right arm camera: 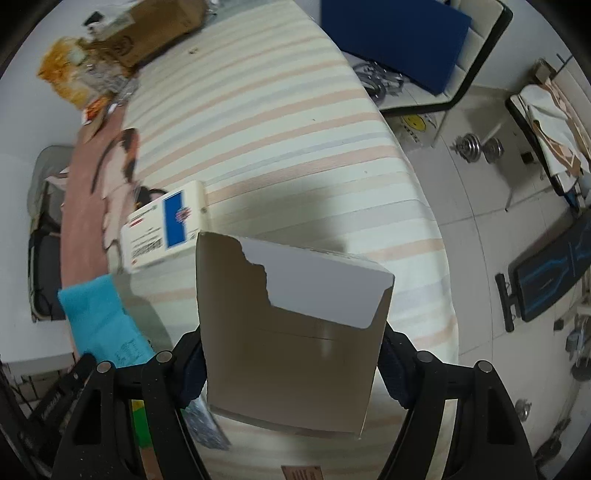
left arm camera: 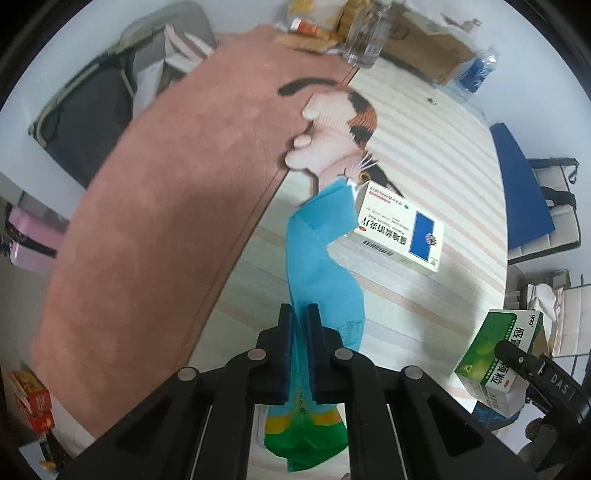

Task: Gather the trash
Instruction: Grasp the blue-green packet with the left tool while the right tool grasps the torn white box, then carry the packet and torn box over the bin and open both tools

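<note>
Your left gripper [left arm camera: 299, 321] is clamped on the blue-green wrapper [left arm camera: 321, 258], your right gripper [right arm camera: 291, 365] on the torn green medicine box [left arm camera: 498, 354]. You're mid-collection; the white medicine box [left arm camera: 399, 229] remains on the striped bed [left arm camera: 424, 155], so unload first.

A bed [left arm camera: 424, 122] with a sheet striped in cream, peach and pale blue carries everything. Along its left side lies a brownish-pink blanket [left arm camera: 155, 192] with a cartoon cat print [left arm camera: 340, 140] at its edge. Near the middle rests a white medicine box [left arm camera: 399, 229] with a blue panel — touching the cat print. At the far edge lie a flattened cardboard box [left arm camera: 428, 44], a clear bottle [left arm camera: 365, 33] and some snack wrappers [right arm camera: 70, 74] — bunched together.
</note>
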Motion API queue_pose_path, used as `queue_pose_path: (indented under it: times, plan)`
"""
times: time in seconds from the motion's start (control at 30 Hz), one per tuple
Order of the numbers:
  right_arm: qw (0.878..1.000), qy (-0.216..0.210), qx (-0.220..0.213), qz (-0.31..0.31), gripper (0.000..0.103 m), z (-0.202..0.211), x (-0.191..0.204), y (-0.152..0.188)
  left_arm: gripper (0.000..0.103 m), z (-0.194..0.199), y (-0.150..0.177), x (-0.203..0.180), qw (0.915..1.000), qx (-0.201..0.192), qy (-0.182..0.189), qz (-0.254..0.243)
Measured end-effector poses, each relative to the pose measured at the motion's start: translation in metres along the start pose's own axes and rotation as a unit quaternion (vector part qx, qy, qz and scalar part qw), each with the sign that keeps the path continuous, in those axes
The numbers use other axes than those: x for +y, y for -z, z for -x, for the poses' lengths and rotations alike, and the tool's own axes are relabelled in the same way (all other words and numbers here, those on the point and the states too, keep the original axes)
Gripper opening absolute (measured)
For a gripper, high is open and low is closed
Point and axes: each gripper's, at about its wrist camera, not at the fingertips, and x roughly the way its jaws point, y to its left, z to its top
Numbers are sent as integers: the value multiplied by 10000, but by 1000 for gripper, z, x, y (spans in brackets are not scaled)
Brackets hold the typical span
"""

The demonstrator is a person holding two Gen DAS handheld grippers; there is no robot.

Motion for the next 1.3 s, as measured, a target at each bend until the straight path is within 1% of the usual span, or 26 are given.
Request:
queue_pose_path:
  times: [0.1,0.13,0.27,0.4,0.47,0.6,0.63,0.67,0.7,0.73,0.77,0.8,0.83,0.87,0.93,1.0,1.07,1.1,1.17,1.2,1.27,1.3]
  plan:
    - [9998,-88,-137,88,77,18,2,17,4,21,6,2,9995,-253,-40,-171]
    - [9997,-122,-198,112,77,26,3,24,4,25,5,-3,9993,-313,-25,-207]
    - [9989,-250,-366,132,77,51,6,54,4,54,19,5,9976,-570,59,-393]
    - [9979,-360,-526,115,77,79,9,99,4,90,46,23,9944,-811,216,-635]
    - [9973,-403,-599,102,77,91,10,129,4,103,64,34,9930,-831,333,-769]
    - [9963,-420,-754,-6,77,112,13,206,4,122,110,65,9891,-782,651,-1064]
    - [9961,-420,-774,-54,77,115,14,224,4,127,126,77,9875,-711,783,-1172]
    - [9958,-411,-802,-134,77,120,14,252,4,129,138,85,9863,-655,855,-1250]
    - [9957,-384,-822,-174,77,122,14,270,4,131,149,93,9851,-595,933,-1313]
    - [9956,-364,-832,-231,77,123,13,293,4,132,167,105,9830,-471,1040,-1434]
    - [9956,-350,-802,-325,77,123,13,322,4,132,178,112,9817,-385,1085,-1514]
    - [9957,-334,-769,-382,77,120,12,340,4,131,189,119,9805,-295,1127,-1582]
    - [9959,-337,-700,-460,77,116,11,365,4,128,206,130,9791,-148,1162,-1665]
    - [9963,-327,-592,-534,77,109,10,389,4,124,216,137,9784,-49,1167,-1706]
    - [9968,-307,-398,-621,77,94,8,427,4,110,240,154,9773,261,1168,-1748]
    - [9968,-279,-140,-735,77,72,3,461,4,92,256,165,9764,528,1141,-1758]
    - [9959,-252,125,-858,77,42,-6,493,4,61,275,178,9756,868,1066,-1710]
    - [9955,-238,210,-897,77,31,-9,502,4,47,283,182,9751,1003,1050,-1677]
    - [9931,-273,530,-1012,77,-14,-20,529,4,6,301,191,9738,1327,952,-1585]
    - [9926,-240,595,-1027,77,-29,-23,537,4,-12,308,195,9730,1450,941,-1527]
    - [9908,-265,792,-1068,77,-71,-32,554,5,-63,326,200,9706,1728,839,-1449]
    - [9895,-249,892,-1112,77,-98,-39,562,5,-77,331,201,9696,1811,825,-1422]
